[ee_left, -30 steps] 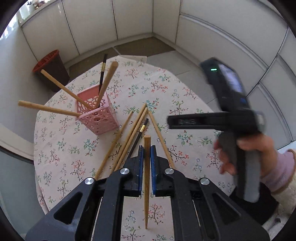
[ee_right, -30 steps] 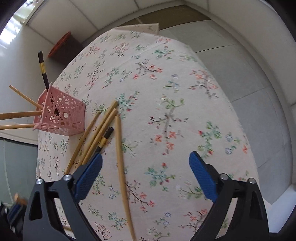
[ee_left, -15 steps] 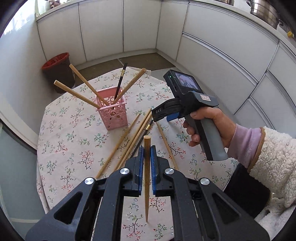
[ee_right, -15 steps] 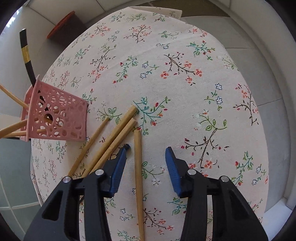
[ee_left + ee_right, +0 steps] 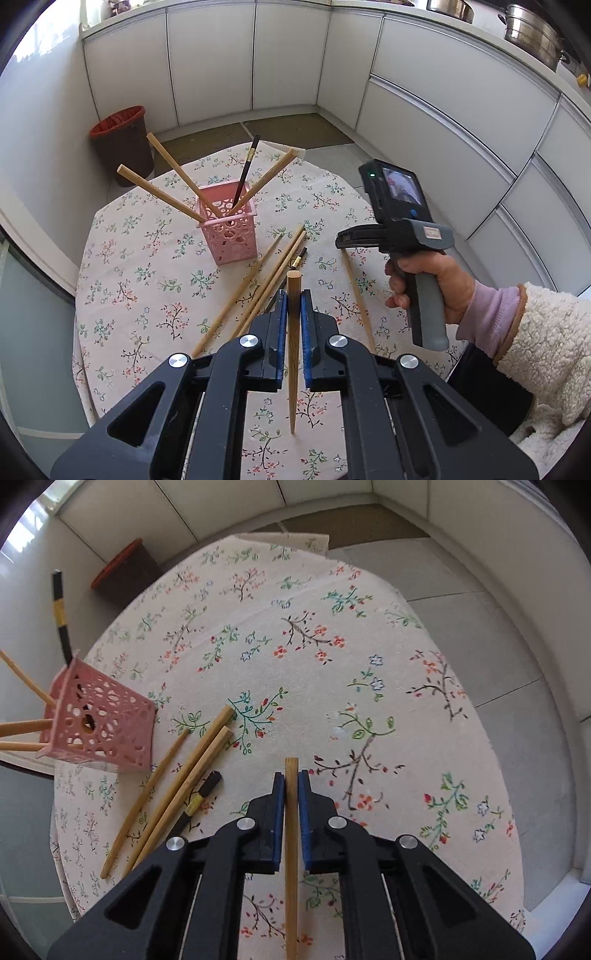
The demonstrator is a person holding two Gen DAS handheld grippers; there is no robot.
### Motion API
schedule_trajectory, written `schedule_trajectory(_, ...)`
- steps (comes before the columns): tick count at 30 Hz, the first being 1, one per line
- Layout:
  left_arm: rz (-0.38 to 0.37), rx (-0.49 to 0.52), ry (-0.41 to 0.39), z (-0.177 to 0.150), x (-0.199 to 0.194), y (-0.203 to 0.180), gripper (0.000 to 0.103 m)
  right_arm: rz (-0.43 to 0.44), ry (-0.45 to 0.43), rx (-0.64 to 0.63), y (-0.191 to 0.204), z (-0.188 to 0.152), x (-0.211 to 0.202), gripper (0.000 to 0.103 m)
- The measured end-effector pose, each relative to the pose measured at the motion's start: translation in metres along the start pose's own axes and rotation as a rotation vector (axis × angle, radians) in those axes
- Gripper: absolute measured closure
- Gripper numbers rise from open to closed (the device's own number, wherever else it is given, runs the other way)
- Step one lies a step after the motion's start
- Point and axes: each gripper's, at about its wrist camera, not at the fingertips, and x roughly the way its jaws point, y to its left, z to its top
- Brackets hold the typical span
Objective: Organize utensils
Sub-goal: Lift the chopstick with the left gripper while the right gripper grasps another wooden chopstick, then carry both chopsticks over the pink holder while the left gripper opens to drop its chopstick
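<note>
Both tongs, left (image 5: 293, 295) and right (image 5: 291, 777), clamp chopsticks lengthwise; pink holder (image 5: 229, 232) stands ahead-left, nearer my left.

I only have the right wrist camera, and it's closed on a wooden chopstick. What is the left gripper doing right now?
Observer: The left gripper is shut on another wooden chopstick, thick end forward.
Operator: Is the pink holder standing?
Observer: Yes. The pink holder stands upright, with three wooden chopsticks and a black one leaning out of its open top.
Operator: And my stick?
Observer: The right gripper has just been closing on the right-hand chopstick. From the left camera, it appears to lie flat on the tablecloth.
</note>
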Motion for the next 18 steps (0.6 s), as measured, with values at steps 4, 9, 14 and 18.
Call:
schedule_trajectory(4,0.004,0.004,-0.013,0.001,-0.005,-0.004,0.097,0.085,-0.111,-0.011,-0.008,-0.021,-0.051,0.095)
schedule_trajectory(9,0.008,0.009,-0.034,0.001,-0.015,-0.007,0.097,0.165,-0.203,-0.043,-0.005,-0.038,-0.108,0.095)
schedule_trajectory(14,0.011,0.005,-0.060,0.001,-0.026,-0.009,0.097,0.240,-0.274,-0.083,-0.011,-0.055,-0.163,0.095)
schedule_trajectory(18,0.008,-0.014,-0.097,0.004,-0.037,-0.008,0.097,0.270,-0.340,-0.097,-0.011,-0.065,-0.204,0.095)
